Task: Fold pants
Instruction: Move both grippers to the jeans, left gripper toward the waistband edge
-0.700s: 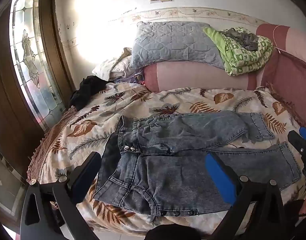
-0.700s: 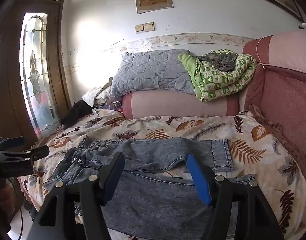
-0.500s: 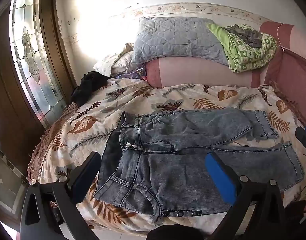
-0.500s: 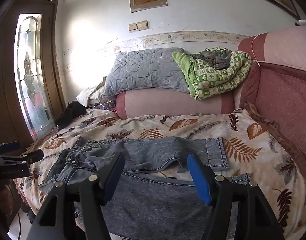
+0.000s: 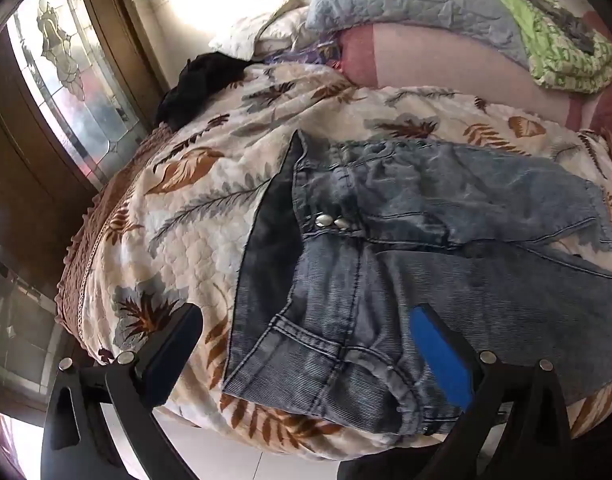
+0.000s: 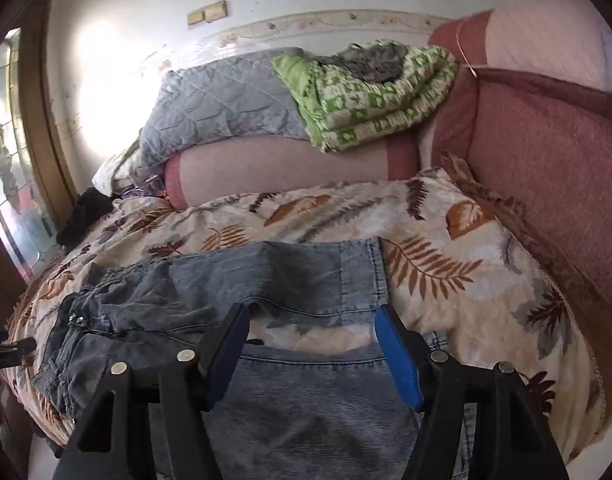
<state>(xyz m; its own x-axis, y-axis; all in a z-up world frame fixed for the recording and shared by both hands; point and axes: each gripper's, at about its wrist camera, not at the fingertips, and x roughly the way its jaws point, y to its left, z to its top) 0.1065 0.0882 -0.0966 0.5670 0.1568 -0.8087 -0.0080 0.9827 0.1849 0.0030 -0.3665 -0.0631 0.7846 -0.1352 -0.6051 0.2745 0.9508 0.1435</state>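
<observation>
A bed [image 5: 193,208] under a leaf-print cover fills both views. The pants [image 5: 446,264], faded blue denim, lie spread flat across it near the front edge, waistband to the left with two metal buttons [image 5: 332,221], legs running right. Behind them sit a grey pillow [image 6: 225,104] and a green blanket [image 6: 370,100], with a dark garment [image 5: 197,84] at the far left corner. The left claw [image 5: 306,344] hangs wide open over the waistband, gripping nothing. The right claw [image 6: 312,356] is also open above the near leg, seemingly clear of the cloth.
</observation>
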